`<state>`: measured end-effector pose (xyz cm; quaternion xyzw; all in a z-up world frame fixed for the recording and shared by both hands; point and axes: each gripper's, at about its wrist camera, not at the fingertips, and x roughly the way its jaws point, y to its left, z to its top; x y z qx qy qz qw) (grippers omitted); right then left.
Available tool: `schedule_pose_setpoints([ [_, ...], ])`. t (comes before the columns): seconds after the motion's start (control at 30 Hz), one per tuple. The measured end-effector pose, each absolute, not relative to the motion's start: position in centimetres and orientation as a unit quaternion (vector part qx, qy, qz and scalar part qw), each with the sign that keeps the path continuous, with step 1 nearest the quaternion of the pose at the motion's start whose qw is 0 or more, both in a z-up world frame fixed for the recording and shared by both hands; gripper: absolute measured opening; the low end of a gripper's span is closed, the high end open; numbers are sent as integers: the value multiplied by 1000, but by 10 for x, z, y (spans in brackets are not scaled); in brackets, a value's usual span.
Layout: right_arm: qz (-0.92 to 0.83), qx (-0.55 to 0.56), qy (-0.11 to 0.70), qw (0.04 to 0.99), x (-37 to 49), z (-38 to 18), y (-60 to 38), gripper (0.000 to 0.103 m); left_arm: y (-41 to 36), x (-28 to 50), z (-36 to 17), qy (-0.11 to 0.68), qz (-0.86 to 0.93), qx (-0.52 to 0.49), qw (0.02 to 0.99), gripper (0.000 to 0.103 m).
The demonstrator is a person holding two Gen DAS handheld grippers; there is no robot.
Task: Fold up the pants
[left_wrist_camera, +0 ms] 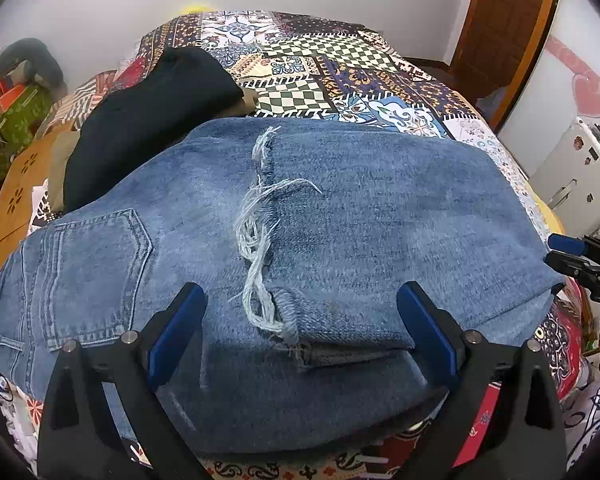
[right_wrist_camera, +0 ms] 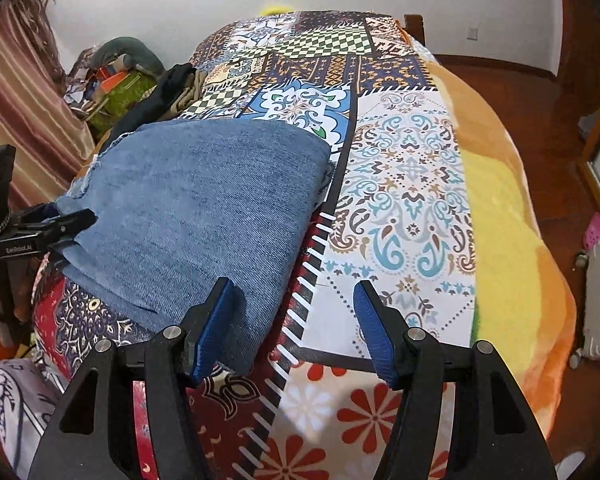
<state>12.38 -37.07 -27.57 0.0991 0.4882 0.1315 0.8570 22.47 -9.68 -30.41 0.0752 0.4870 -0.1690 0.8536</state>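
Patchwork bedding (right_wrist_camera: 404, 184) covers the bed, with a white wall behind. Folded jeans (left_wrist_camera: 340, 216) lie across the near part of the bed, back pocket (left_wrist_camera: 96, 276) at the left and frayed hems (left_wrist_camera: 260, 232) in the middle. A dark garment (left_wrist_camera: 148, 120) lies just behind them. The left claw (left_wrist_camera: 300, 332) hangs open over the jeans' near edge, gripping nothing. The right claw (right_wrist_camera: 296, 328) stands open and empty at the jeans' right corner.
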Motion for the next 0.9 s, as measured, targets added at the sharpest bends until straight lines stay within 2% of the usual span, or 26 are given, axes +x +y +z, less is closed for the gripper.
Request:
schedule_pose_setpoints([
  [0.33, 115, 48, 486, 865, 133, -258, -359, 58, -79, 214, -284, 466, -148, 90, 867, 98],
  [0.63, 158, 17, 430, 889, 155, -212, -320, 58, 7, 205, -246, 421, -58, 36, 904, 98],
  [0.9, 209, 1, 411, 888, 182, -197, -268, 59, 87, 194, -250, 411, 2, -19, 911, 98],
])
